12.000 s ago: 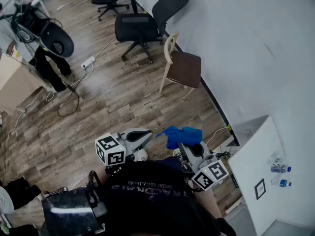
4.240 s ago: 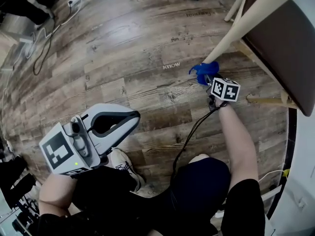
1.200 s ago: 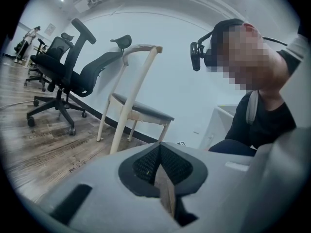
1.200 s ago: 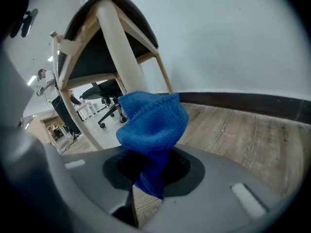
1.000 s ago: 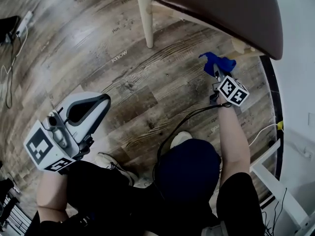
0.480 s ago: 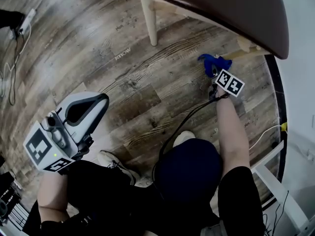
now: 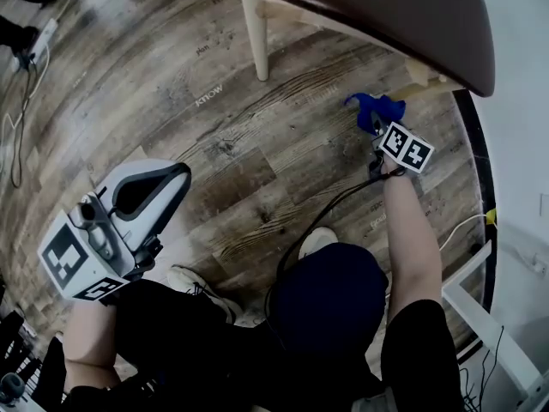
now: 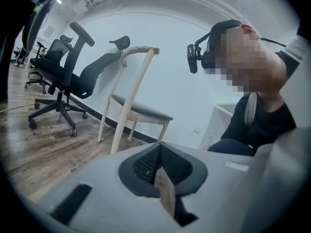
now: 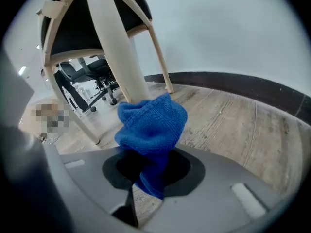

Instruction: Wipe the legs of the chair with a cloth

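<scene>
Wood-plank floor (image 7: 257, 161) runs under the chair (image 7: 386, 15). The right gripper (image 7: 377, 127) is clamped on a blue cloth (image 9: 153, 125), which bunches just ahead of it, against a cream leg (image 9: 116, 47). The left gripper (image 7: 167, 187) is closed on nothing, with the chair well ahead of it.

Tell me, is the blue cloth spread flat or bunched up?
Bunched up: the blue cloth is a crumpled wad clamped in the right gripper.
</scene>
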A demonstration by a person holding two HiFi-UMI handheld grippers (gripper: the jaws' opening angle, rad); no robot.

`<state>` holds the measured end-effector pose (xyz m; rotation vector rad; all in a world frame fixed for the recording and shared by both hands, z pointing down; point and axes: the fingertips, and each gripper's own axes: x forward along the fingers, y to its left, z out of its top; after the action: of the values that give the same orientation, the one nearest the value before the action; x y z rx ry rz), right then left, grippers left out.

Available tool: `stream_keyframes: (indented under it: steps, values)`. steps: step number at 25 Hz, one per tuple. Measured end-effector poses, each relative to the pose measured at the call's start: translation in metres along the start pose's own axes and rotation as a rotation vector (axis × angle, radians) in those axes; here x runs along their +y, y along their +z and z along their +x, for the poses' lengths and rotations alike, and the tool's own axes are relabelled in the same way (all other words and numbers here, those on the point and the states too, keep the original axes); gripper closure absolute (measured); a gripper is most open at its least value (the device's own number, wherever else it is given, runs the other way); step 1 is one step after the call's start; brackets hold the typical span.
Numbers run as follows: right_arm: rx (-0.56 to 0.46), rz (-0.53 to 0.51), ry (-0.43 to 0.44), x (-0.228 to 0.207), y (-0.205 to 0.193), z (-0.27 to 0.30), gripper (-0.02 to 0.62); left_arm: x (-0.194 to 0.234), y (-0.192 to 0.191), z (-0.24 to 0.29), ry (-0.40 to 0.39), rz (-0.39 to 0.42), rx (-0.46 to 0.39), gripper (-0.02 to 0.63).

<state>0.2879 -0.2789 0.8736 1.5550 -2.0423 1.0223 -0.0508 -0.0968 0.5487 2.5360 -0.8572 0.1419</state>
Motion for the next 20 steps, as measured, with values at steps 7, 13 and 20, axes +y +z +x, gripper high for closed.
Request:
stream_keyframes:
  steps: [7,13,20]
  values:
    - [-0.091,-0.093,0.075,0.031,0.06,-0.06,0.491,-0.003,0.002,0.001,-0.026,0.002,-0.011,0.6]
    - [-0.183,-0.155,0.111,0.06,0.119,-0.122,0.491,-0.008,0.007,-0.002,-0.043,0.006,-0.028,0.6]
    - [-0.25,-0.261,0.166,0.106,0.178,-0.19,0.491,-0.014,0.017,-0.003,-0.057,0.011,-0.063,0.6]
